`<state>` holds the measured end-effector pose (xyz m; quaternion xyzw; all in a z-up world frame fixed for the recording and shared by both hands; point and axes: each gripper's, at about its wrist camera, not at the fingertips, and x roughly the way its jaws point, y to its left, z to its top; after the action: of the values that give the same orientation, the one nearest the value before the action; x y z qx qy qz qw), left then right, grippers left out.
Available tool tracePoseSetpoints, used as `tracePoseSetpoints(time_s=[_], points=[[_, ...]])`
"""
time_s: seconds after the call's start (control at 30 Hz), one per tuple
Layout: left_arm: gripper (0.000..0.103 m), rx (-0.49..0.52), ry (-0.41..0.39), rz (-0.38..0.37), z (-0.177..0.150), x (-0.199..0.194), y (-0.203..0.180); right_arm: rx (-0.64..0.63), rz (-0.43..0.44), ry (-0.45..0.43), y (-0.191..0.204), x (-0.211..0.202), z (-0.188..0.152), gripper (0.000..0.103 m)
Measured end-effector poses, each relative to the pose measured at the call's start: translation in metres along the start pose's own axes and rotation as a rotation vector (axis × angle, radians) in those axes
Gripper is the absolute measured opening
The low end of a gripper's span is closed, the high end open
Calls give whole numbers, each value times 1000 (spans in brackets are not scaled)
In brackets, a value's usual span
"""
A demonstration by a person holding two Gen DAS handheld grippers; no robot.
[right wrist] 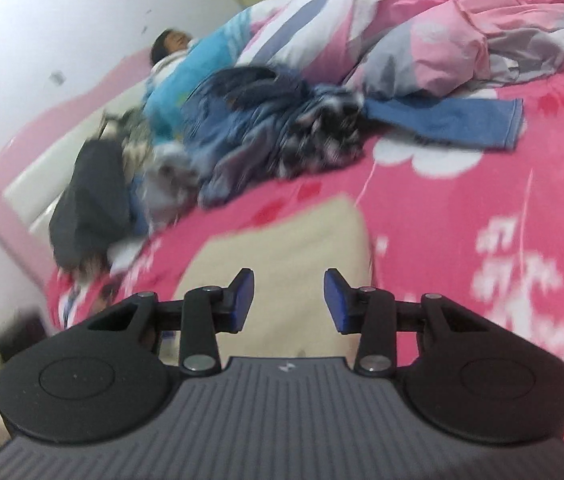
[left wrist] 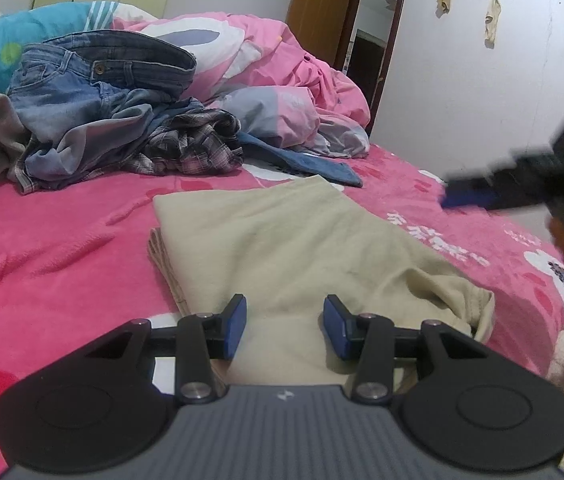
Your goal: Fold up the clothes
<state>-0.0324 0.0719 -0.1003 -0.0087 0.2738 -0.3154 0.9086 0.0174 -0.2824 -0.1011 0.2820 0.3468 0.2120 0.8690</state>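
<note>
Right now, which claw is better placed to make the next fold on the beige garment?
Probably left. The left claw is open, low over the beige garment's near edge. The right claw, also open, looks higher and mid-swing, its view blurred.

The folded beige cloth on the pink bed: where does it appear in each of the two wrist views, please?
Left wrist view: the folded beige cloth fills the lower middle, just ahead of the open left gripper.
Right wrist view: the same cloth, blurred, lies at lower centre, behind the open right gripper.
Shared landmark: the blue denim trouser leg stretched out flat beyond the cloth.
</note>
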Motion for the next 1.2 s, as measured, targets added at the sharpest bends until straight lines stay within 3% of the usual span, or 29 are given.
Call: tracePoseSetpoints(time_s=[0.2,0.43,0.53,0.63,0.83,0.97,1.03,1.2], points=[[44,15,-2,33,0,0,-5,-75,-85,5,3,-34,-61,35],[45,9,2,58,0,-1,-8,-159,-53,-113,34,-62,-65,32],[45,8,1,65,0,-1,-10,-231,-21,-88,48,-53,-70,29],[45,9,-1,68,0,-1,-10,-239,-85,-25,44,-35,-77,21],[45,3,-6,65,-1,-2,-9,-303,-86,-118,68,-48,-62,16],[45,5,-9,67,-1,-3,-10,-373,-137,-43,70,-29,-69,16],[45,38,-11,88,1,-6,-14,-440,-215,6,68,-12,-84,16],[46,155,-65,145,13,-19,-29,-473,-243,-9,72,-12,-88,16]])
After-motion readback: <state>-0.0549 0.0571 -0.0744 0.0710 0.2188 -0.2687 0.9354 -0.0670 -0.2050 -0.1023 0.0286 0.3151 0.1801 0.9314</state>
